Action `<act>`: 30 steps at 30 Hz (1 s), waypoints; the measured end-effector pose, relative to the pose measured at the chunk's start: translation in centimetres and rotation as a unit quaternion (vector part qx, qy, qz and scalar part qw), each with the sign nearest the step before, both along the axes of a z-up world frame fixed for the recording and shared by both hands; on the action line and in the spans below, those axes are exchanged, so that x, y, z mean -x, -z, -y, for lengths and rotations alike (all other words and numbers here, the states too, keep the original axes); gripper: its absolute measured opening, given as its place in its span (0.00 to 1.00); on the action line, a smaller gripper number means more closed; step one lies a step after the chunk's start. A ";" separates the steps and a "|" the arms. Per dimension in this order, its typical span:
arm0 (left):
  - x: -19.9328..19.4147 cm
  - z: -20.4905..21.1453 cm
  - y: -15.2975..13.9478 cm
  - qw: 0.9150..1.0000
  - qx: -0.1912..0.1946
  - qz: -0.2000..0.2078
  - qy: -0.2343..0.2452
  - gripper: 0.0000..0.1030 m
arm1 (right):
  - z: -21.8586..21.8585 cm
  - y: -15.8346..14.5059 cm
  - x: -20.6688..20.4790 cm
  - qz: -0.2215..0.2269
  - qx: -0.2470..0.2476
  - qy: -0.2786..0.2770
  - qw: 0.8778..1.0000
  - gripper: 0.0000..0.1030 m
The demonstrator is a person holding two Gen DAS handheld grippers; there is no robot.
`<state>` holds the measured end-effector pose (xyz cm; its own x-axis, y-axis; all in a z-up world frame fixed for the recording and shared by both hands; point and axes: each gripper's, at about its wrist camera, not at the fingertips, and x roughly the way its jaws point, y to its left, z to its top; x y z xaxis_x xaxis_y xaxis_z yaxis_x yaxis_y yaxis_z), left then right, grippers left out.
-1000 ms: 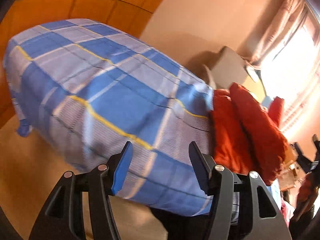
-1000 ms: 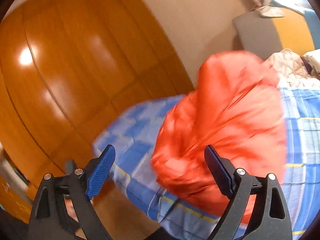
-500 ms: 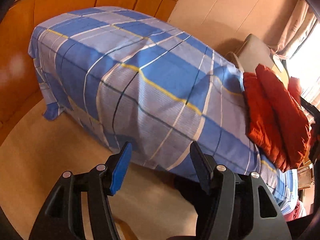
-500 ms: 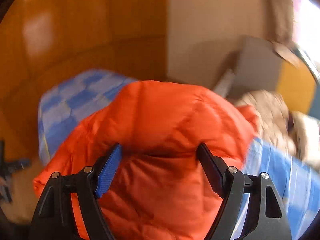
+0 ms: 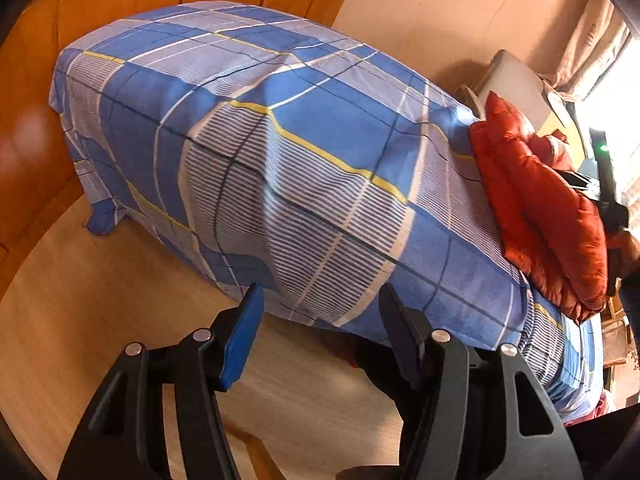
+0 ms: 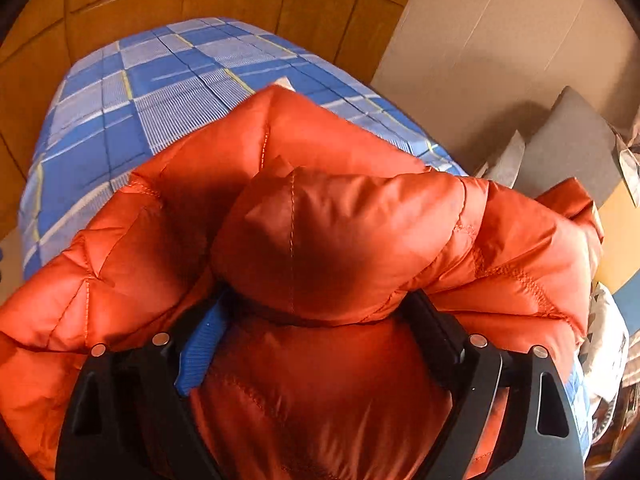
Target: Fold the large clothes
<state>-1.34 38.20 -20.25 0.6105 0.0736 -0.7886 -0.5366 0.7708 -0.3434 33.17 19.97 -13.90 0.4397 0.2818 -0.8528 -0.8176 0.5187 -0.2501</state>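
Since a second ago: my right gripper (image 6: 316,312) swung down onto orange puffer jacket (image 6: 340,240); left view tipped toward bed edge. Right jaws wide, opening, padded fold bulging between them; tips buried, real grip unclear. Left gripper (image 5: 320,320) half open, empty, over floor beside bed (image 5: 280,140). Jacket bunched at bed's far end. Step: gathering jacket. Next, I judge: spread flat, find hem. Sleeves, zip hidden.
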 end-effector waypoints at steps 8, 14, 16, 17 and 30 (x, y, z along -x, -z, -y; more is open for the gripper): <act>-0.7 2.2 -4.4 0.998 -0.036 0.047 0.032 0.72 | 1.5 -3.5 3.7 0.075 -0.016 0.017 0.997 0.90; -2.6 5.0 -8.1 0.990 -0.051 0.094 0.093 0.83 | 6.8 -7.2 6.5 0.072 -0.077 0.059 0.993 0.91; -3.9 6.0 -9.4 0.986 -0.060 0.110 0.113 0.91 | 9.2 -7.8 6.8 0.059 -0.099 0.084 0.990 0.93; -4.6 6.5 -10.0 0.983 -0.057 0.119 0.126 0.91 | 10.7 -8.1 6.8 0.049 -0.116 0.101 0.987 0.93; -18.3 10.4 -12.7 0.953 0.002 0.144 0.267 0.98 | 26.8 -5.4 6.4 -0.117 -0.290 0.295 0.903 0.97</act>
<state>16.93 27.84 -7.57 0.7511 -0.3105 -0.5827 0.0479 0.9058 -0.4210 26.79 -6.87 -8.53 0.4859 0.4862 -0.7263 -0.3509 0.8696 0.3474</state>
